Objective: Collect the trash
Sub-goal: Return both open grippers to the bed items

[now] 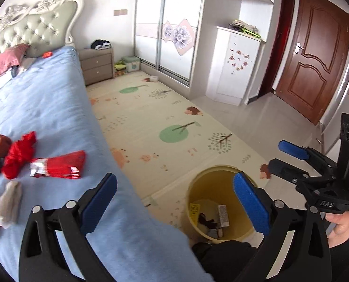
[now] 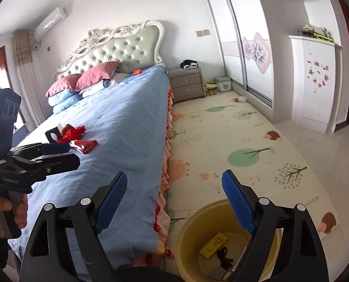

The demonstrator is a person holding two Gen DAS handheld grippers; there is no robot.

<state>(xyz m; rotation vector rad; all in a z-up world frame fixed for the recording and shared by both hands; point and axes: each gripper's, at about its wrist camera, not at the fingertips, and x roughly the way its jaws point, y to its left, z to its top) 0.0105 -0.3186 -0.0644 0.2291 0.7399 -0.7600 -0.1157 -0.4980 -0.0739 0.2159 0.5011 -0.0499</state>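
Observation:
A yellow bin (image 1: 193,188) (image 2: 198,213) stands on the floor beside the bed, holding a yellow packet (image 2: 214,244), a black scrap and a grey wrapper (image 1: 223,215). My left gripper (image 1: 174,181) hangs open above the bed's edge and the bin, nothing between its blue pads. My right gripper (image 2: 174,178) is open too, over the bin, and empty. Each shows in the other's view: the right gripper (image 1: 280,157), the left gripper (image 2: 68,155). On the blue cover lie a red wrapper (image 1: 61,164) (image 2: 87,144), a crumpled red bag (image 1: 19,155) (image 2: 72,132) and a grey lump (image 1: 10,199).
The bed (image 1: 56,98) fills the left. A patterned play mat (image 1: 150,117) covers the floor up to a nightstand (image 1: 96,65), a sliding wardrobe (image 1: 169,23) and a brown door (image 1: 315,58). Small items (image 1: 152,78) lie by the wardrobe. A person's dark clothing (image 1: 221,258) is beside the bin.

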